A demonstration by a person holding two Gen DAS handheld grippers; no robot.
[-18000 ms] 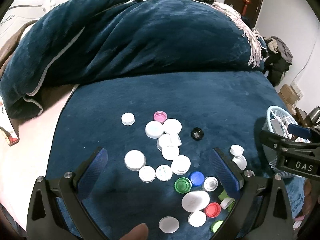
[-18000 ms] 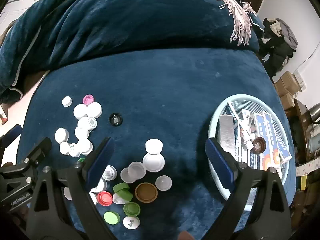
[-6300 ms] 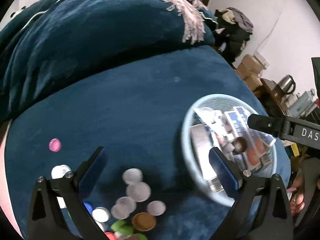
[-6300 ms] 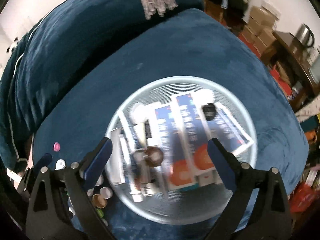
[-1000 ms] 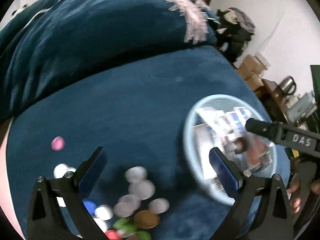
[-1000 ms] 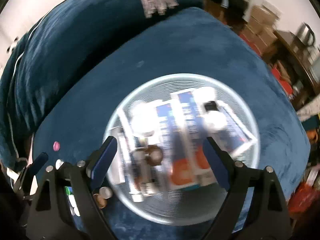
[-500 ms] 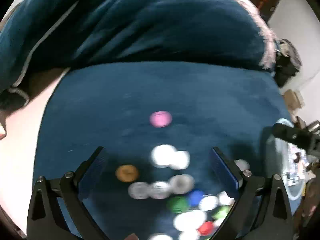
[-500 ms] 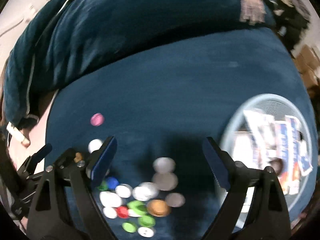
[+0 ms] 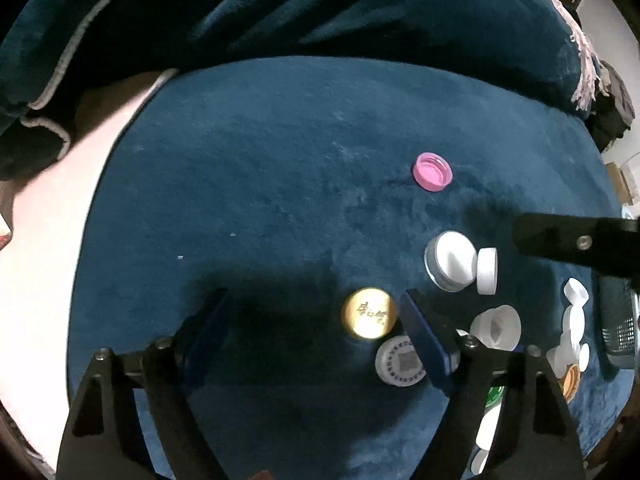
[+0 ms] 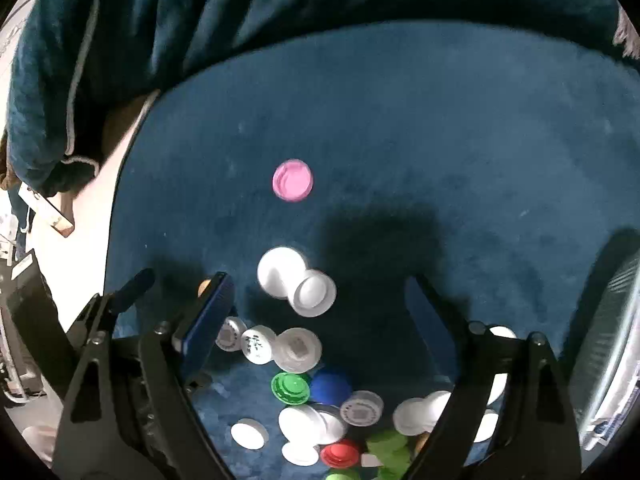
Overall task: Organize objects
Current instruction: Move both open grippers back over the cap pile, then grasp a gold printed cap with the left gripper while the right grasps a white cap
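Left claw (image 9: 316, 320) spread wide, empty, low over blue blanket (image 9: 260, 168); gold cap (image 9: 370, 313) just inside right finger. Right claw (image 10: 320, 300) also spread, empty, above cap pile (image 10: 320, 408) near blanket's near edge. Risk: off-centre closing nudges gold cap into patterned white cap (image 9: 400, 362); plush lets it tilt.

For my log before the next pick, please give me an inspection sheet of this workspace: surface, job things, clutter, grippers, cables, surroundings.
Surface: blue blanket, a heaped fold at the far side.
Job things: gold cap between the left gripper's fingers, close to the right one; pink cap alone farther out; white caps touching; mixed white, green, blue and red caps clustered near the right gripper.
Clutter: nothing seen.
Grippers: both open, holding nothing.
Cables: nothing seen.
Surroundings: basket at the right edge, blurred; pink fringe on the heap.
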